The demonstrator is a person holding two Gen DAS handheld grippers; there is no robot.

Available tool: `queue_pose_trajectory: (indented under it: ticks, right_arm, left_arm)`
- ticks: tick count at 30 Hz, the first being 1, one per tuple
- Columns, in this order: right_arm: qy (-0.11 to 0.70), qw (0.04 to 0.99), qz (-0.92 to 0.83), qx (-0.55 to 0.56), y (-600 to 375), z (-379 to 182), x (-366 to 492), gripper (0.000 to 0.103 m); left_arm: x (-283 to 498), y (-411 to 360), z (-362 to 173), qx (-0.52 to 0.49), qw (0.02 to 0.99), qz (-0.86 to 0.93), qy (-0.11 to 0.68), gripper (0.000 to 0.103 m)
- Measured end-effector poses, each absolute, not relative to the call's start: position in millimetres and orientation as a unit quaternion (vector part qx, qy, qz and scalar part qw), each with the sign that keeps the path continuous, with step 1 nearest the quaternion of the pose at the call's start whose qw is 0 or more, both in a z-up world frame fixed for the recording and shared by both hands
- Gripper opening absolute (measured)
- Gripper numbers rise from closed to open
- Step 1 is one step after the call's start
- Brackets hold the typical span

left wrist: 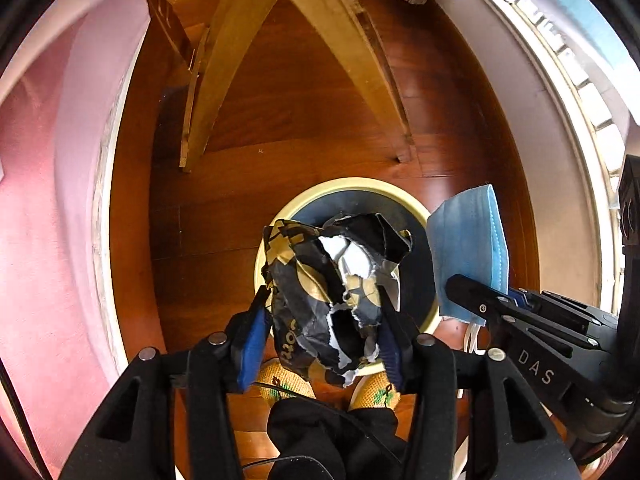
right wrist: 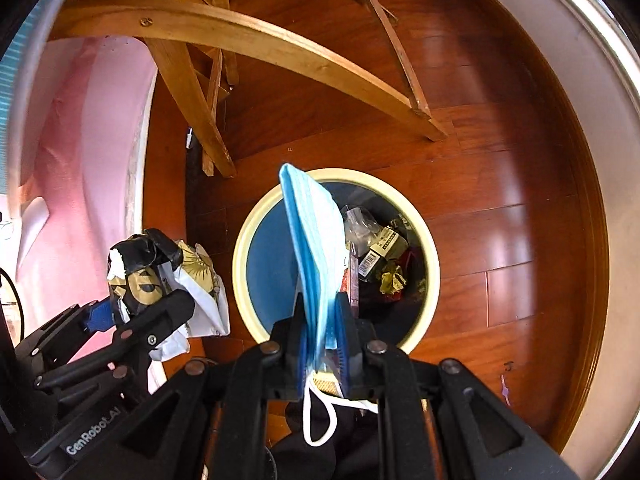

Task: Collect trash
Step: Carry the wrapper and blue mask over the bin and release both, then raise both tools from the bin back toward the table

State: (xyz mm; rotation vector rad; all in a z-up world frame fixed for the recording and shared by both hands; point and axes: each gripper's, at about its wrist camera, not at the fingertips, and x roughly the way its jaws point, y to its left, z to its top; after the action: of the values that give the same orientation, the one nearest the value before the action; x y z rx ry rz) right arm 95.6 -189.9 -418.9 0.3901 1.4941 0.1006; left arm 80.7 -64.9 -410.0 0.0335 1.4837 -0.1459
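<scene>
The wrapper point(left wrist: 336, 296), a crumpled black, gold and white one, is held between the blue pads of the left tool point(left wrist: 324, 320), whose jaws stand about half apart with the wad filling the gap. In the left wrist view it is seen directly over the bin point(left wrist: 280, 216), hiding much of the opening. In the right wrist view the same wrapper point(right wrist: 160, 276) appears at 9 o'clock of the bin point(right wrist: 240, 264), above the floor, with the left tool point(right wrist: 136, 312) clamped on its lower end.

The mask point(right wrist: 316, 256), blue and folded flat, is pinched edge-on by the right tool point(right wrist: 322, 336), whose jaws are nearly closed on it. It stands upright over the bin's middle, and its white ear loops point(right wrist: 320, 420) hang below the jaws. In the left wrist view the mask point(left wrist: 468, 256) is seen at 3 o'clock of the wrapper, over the bin's right rim, with the right tool point(left wrist: 492, 300) reaching in from the lower right.

The bin is round, cream-rimmed and blue inside; packets and scraps point(right wrist: 384, 256) are already lying in its right half. It stands on a red-brown wooden floor point(right wrist: 500, 160). Wooden chair legs point(right wrist: 240, 36) are seen at 12 o'clock of it, and pink fabric point(right wrist: 80, 160) at 9 o'clock.
</scene>
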Motion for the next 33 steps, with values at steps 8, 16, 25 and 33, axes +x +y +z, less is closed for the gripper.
queue_pose_trajectory:
  ticks: [8, 16, 25, 33]
  right_arm:
    - [0.679, 0.711, 0.035, 0.181, -193, -430, 99, 0.051]
    - [0.677, 0.713, 0.028, 0.177, -186, -434, 102, 0.057]
    - [0.673, 0.715, 0.022, 0.187, -179, -413, 99, 0.057]
    - [0.663, 0.720, 0.015, 0.203, -182, -368, 98, 0.057]
  left_arm:
    - [92, -46, -425, 0.013, 0.730, -0.040, 0.682, 0.099]
    - [96, -26, -423, 0.008, 0.738, -0.030, 0.674, 0.100]
    - [96, -17, -397, 0.011, 0.749, -0.018, 0.662, 0.100]
    - [94, -11, -351, 0.012, 0.763, -0.010, 0.646, 0.100]
